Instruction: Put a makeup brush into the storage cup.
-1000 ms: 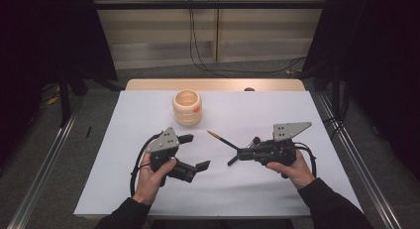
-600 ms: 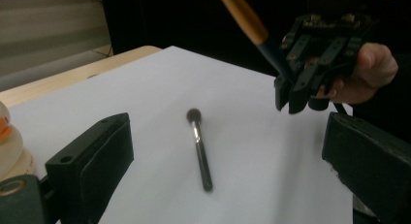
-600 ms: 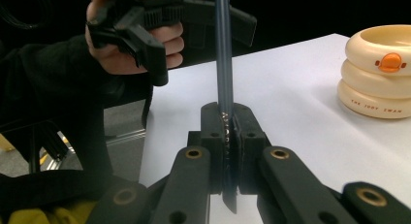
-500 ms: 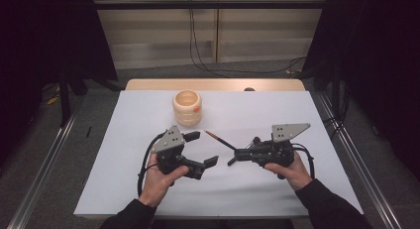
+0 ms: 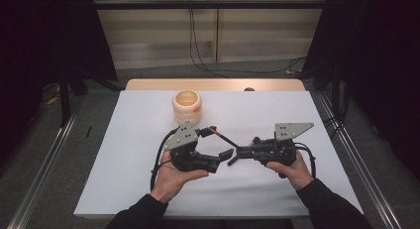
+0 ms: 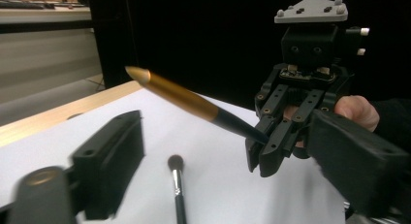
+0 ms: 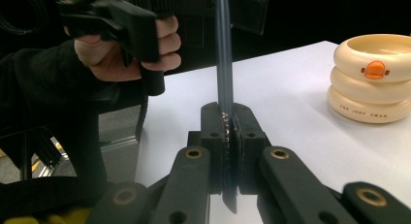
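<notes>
My right gripper (image 5: 236, 154) is shut on a slim brush (image 5: 224, 137) with a black and gold handle, which slants up and left from its jaws. In the right gripper view the pads (image 7: 241, 132) pinch the dark shaft (image 7: 224, 64). My left gripper (image 5: 221, 141) stands open. Its jaws have just been closing, one on each side of the gold handle end (image 6: 169, 90), without touching it. Facing it in the left gripper view is the right gripper (image 6: 264, 149). A second brush (image 6: 177, 185) with a dark head lies on the white sheet below.
A cream ringed cup (image 5: 187, 106) with an orange mark stands at the back centre of the white sheet (image 5: 124, 140); it is at the right in the right gripper view (image 7: 371, 83). Metal rails (image 5: 47, 164) run along both sides. Cables (image 5: 237, 70) lie on the floor beyond.
My left gripper has moved right and slightly up to the brush's free end, and its jaws have narrowed around the handle. The right gripper and brush have stayed in place.
</notes>
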Demonstrator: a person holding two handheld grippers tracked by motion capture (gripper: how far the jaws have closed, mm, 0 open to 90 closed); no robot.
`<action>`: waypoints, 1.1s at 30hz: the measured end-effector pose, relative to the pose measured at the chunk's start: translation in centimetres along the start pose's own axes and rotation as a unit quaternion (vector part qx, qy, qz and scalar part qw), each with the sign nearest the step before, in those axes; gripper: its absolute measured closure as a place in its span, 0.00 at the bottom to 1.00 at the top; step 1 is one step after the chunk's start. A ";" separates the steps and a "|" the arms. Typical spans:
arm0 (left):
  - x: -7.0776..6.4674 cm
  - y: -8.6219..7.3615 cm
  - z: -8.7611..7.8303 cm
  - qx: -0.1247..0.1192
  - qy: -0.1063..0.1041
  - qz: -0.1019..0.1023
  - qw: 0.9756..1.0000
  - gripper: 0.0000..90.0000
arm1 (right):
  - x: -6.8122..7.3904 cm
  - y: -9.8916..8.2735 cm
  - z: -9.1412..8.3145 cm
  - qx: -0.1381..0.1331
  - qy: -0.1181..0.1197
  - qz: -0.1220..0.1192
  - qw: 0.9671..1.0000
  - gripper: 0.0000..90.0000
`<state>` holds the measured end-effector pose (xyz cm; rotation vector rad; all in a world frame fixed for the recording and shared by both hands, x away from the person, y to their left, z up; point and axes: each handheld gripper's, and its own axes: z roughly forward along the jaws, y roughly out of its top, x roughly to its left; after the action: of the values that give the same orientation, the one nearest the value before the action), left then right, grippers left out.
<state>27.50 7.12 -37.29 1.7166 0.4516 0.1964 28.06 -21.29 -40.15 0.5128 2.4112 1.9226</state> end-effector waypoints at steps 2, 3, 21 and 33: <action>0.0 -0.1 -0.2 0.000 0.006 -0.001 1.000 0.23 | 0.0 0.0 0.0 0.001 -0.001 0.000 1.000 0.95; 0.1 0.0 -0.4 0.002 0.012 -0.002 1.000 0.28 | 0.0 0.0 0.0 0.001 0.002 0.000 1.000 0.95; 0.1 -0.2 -0.9 -0.021 -0.019 -0.028 0.999 0.69 | 0.0 -0.6 0.8 0.013 0.010 0.003 1.000 0.95; 0.3 -0.1 -1.1 -0.010 -0.049 -0.041 0.998 0.86 | 0.2 -0.9 1.6 0.033 0.019 -0.007 0.999 0.94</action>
<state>27.33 8.20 -37.17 1.6771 0.4453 0.0557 27.97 -19.90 -41.39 0.4658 2.5025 1.8684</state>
